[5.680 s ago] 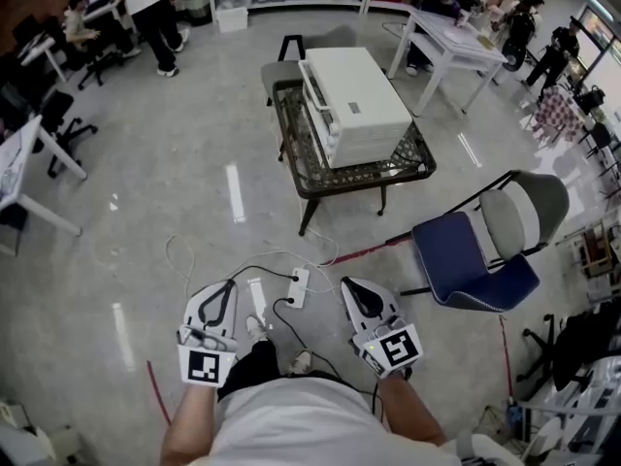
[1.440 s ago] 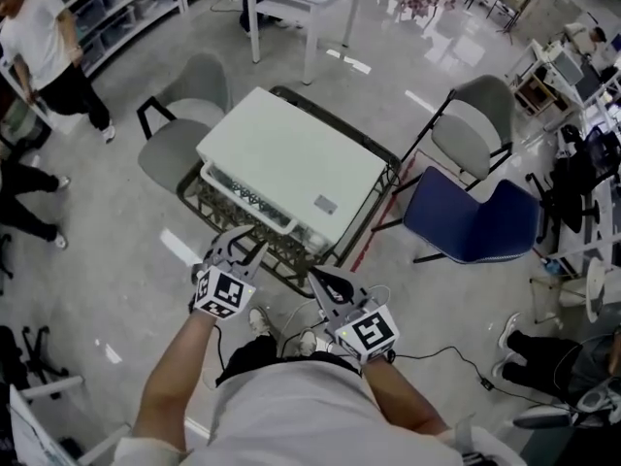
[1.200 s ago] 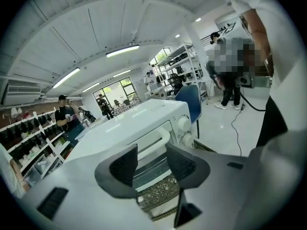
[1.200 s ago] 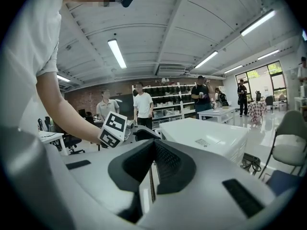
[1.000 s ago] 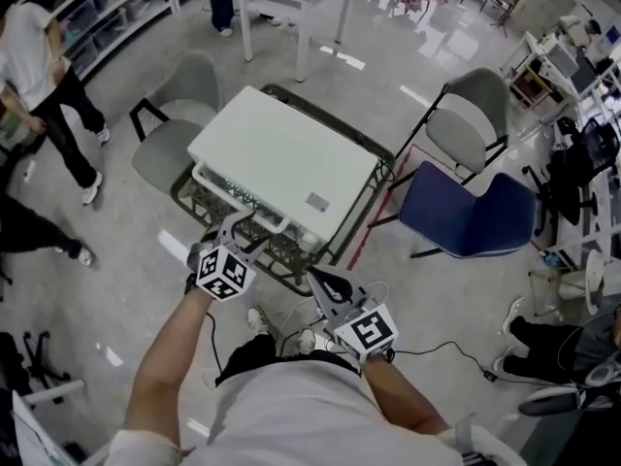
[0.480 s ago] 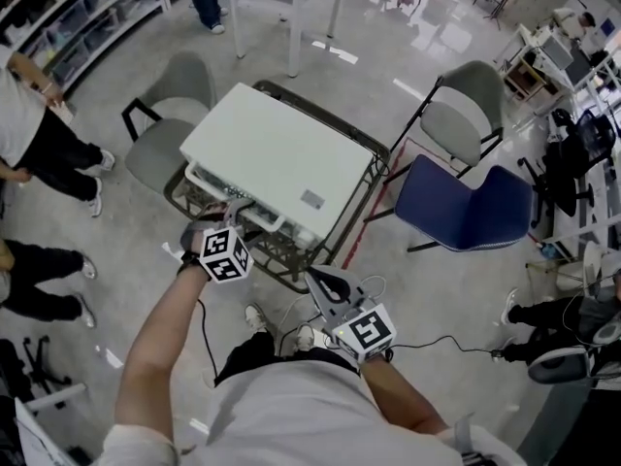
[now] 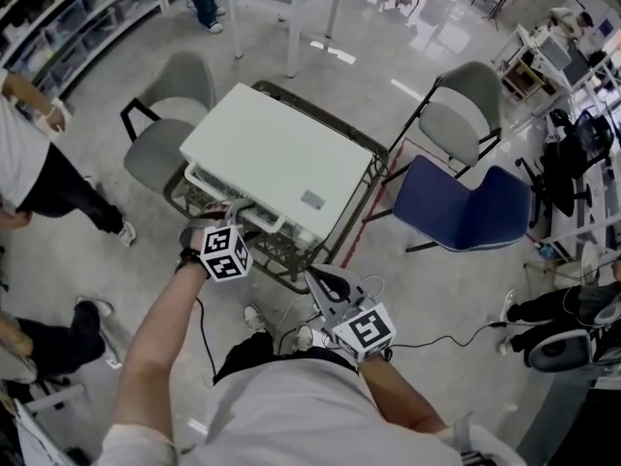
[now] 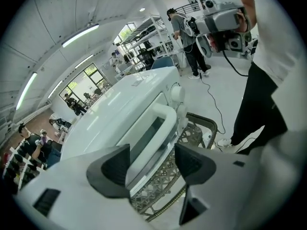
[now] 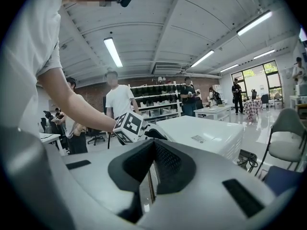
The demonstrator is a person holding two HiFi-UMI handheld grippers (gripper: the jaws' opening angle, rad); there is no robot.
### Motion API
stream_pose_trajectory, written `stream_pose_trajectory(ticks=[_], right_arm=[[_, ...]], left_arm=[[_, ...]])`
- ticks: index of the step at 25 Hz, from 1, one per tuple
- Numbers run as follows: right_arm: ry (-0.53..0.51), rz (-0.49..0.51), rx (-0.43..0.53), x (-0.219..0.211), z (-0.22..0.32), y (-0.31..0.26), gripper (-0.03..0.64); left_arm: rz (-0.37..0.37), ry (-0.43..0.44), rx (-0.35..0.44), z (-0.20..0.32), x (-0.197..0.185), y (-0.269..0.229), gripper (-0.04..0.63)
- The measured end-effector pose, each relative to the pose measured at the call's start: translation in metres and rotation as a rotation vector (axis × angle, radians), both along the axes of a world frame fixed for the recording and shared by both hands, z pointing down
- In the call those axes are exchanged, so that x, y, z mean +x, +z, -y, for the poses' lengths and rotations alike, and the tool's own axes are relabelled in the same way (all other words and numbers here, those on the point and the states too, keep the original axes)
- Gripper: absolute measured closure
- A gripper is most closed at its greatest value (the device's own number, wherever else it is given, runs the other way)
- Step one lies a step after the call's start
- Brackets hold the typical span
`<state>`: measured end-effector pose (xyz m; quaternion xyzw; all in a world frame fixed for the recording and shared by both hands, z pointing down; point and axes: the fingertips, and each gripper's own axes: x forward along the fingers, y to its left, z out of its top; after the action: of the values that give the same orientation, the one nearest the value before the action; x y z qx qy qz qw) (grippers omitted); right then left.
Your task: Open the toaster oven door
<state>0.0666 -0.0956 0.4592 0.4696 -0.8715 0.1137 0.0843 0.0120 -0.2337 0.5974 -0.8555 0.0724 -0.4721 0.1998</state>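
Woven table (image 8: 194, 128); oven handle (image 8: 168, 121) clearest from left tool (image 8: 152, 164).

The toaster oven (image 7: 281, 158) is looking like smooth white painted metal with a soft satin sheen, and its door handle (image 8: 162, 121) is coming across as glossy white plastic. The side table (image 7: 277, 255) is showing dark metal tubing with a rough-looking open woven lattice. The floor (image 7: 388, 56) is gleaming like polished concrete, and the blue folding chair (image 7: 466, 207) is wearing matt cloth padding.
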Motion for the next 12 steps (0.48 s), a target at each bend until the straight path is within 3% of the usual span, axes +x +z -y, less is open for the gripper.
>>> stream_pose_trajectory(ticks=[12], right_arm=[[-0.038, 0.011, -0.005, -0.010, 0.000, 0.004, 0.594]], left_arm=[[-0.086, -0.102, -0.090, -0.031, -0.029, 0.010, 0.304]])
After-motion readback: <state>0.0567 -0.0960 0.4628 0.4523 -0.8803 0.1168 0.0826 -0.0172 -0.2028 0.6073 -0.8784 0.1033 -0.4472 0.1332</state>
